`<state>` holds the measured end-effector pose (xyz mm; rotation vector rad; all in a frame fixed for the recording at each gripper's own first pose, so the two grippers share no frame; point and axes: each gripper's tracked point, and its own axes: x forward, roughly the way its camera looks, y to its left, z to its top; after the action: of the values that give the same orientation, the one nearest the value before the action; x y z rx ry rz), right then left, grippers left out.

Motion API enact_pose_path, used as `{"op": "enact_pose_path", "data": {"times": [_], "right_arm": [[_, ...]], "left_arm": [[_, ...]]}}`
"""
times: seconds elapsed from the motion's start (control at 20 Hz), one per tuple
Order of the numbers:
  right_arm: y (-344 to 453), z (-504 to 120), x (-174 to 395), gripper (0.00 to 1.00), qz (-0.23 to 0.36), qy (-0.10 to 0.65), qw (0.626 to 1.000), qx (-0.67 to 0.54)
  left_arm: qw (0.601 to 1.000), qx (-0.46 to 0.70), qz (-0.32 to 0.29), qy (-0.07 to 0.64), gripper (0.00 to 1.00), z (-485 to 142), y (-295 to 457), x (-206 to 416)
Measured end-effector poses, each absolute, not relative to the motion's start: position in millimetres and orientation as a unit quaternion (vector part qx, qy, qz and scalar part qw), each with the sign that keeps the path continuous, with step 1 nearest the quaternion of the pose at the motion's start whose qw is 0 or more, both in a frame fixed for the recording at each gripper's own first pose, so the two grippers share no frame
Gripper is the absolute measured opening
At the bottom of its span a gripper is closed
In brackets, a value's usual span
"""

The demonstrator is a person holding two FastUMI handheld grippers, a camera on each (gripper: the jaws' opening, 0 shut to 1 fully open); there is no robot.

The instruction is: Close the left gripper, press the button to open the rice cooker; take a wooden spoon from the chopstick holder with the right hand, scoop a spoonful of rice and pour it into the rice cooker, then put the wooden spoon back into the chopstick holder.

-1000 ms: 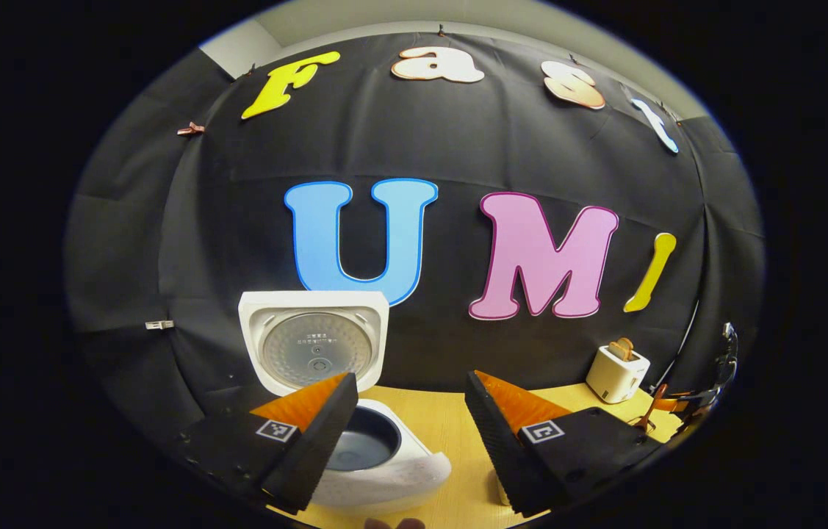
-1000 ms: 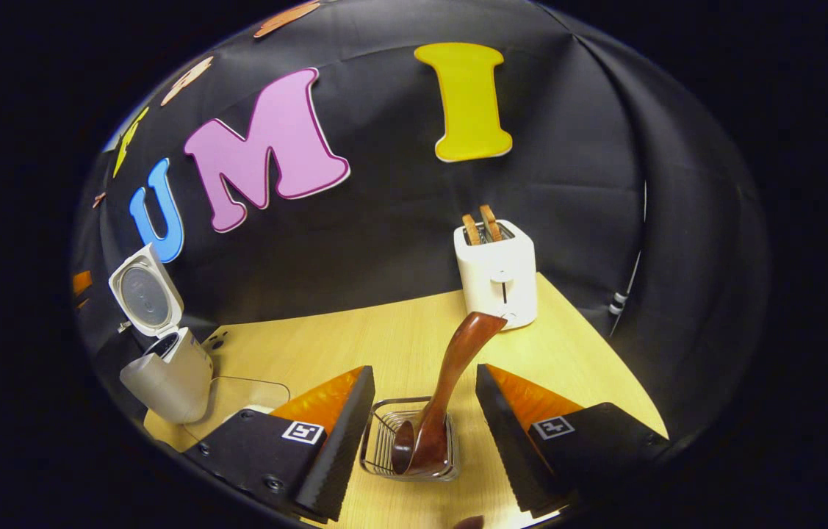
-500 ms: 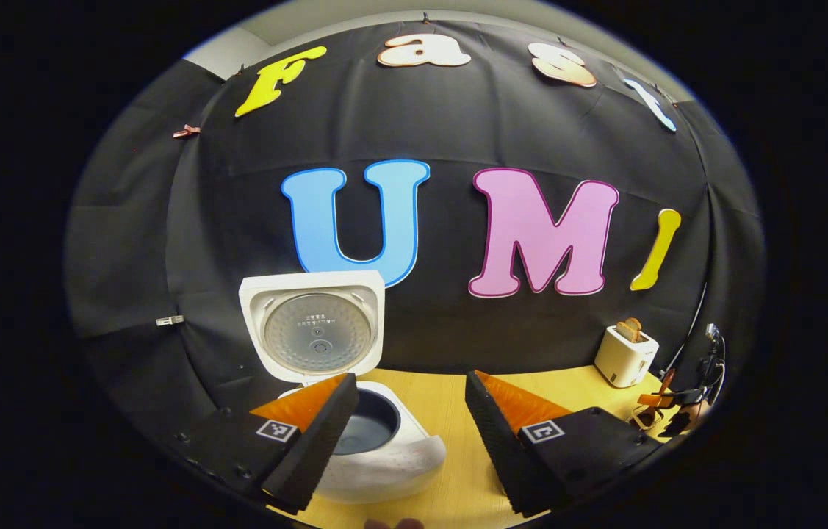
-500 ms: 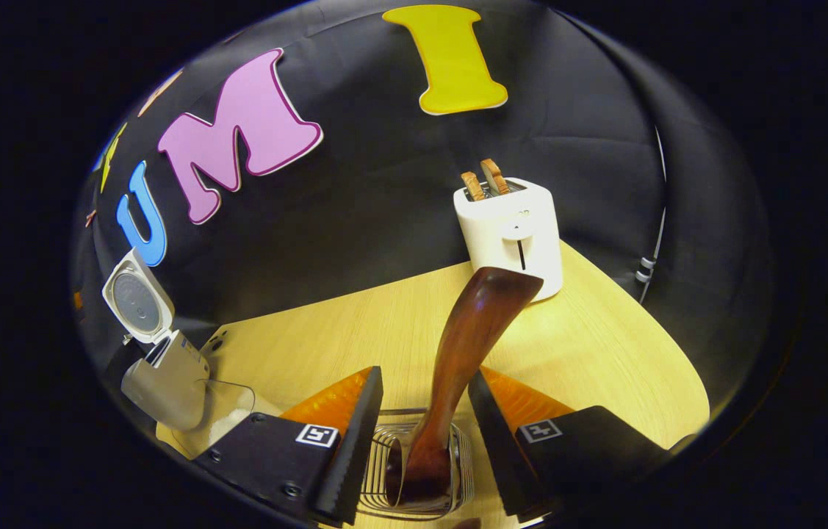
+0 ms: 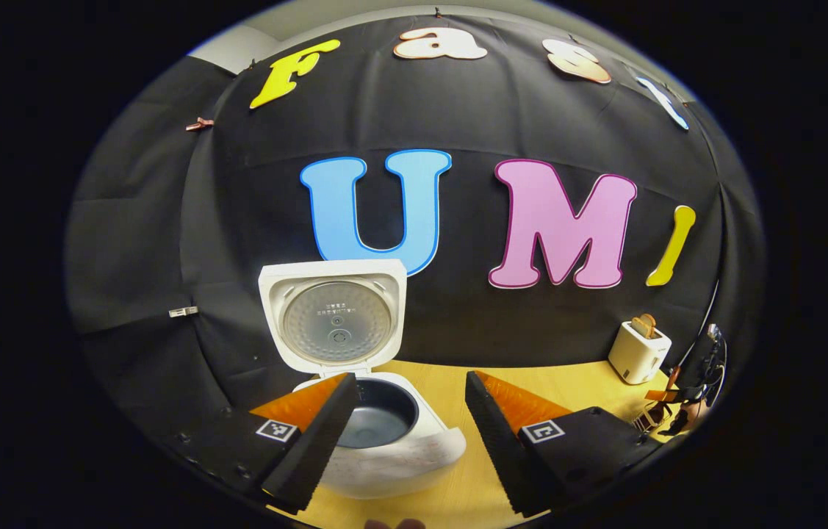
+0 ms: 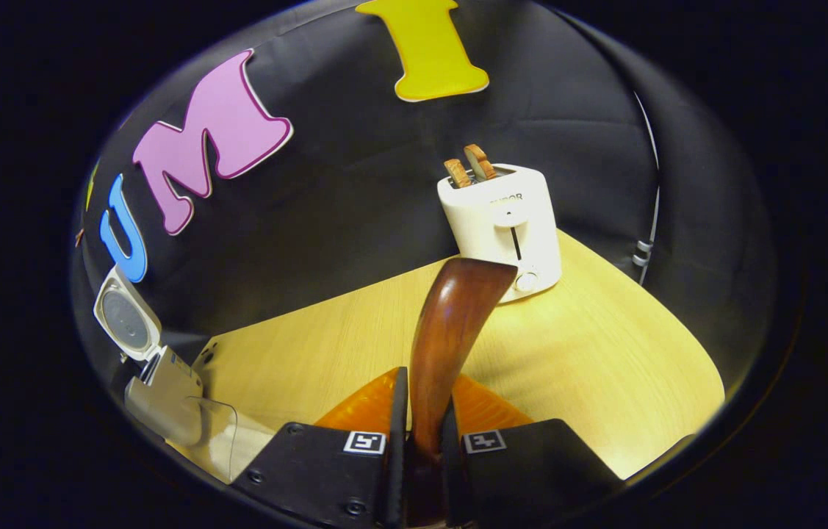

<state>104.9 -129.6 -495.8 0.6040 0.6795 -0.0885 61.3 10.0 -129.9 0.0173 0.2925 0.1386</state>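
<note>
Right tool clamped on smooth curved wooden spoon; left tool apart.

A black cloth wall hangs in soft folds behind and around the booth, creased here and there and pinned along its upper edge. Above it a strip of pale painted wall shows. The table is light wood with a fine grain, brightly lit from above, its far edge meeting the cloth. A thin cable runs down the cloth at the right.
</note>
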Motion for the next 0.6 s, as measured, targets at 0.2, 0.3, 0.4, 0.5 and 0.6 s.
{"op": "enact_pose_path", "data": {"times": [0.2, 0.3, 0.4, 0.5, 0.6], "right_arm": [[-137, -477, 106, 0.19, -0.059, 0.307, 0.9, 0.305], [-139, -461, 107, 0.19, -0.06, 0.296, 0.904, 0.304], [-147, -439, 108, 0.19, -0.068, 0.276, 0.911, 0.3], [-155, -413, 109, 0.19, -0.074, 0.256, 0.92, 0.289], [-159, -388, 111, 0.19, -0.069, 0.238, 0.931, 0.267]], "left_arm": [[0.988, 0.012, 0.062, 0.141, 0.95, -129, 14, 57], [0.988, 0.009, 0.063, 0.138, 0.95, -128, 19, 55], [0.989, -0.002, 0.065, 0.132, 0.95, -125, 25, 53], [0.99, -0.011, 0.065, 0.124, 0.95, -123, 30, 51], [0.991, -0.019, 0.066, 0.119, 0.95, -122, 36, 48]]}}
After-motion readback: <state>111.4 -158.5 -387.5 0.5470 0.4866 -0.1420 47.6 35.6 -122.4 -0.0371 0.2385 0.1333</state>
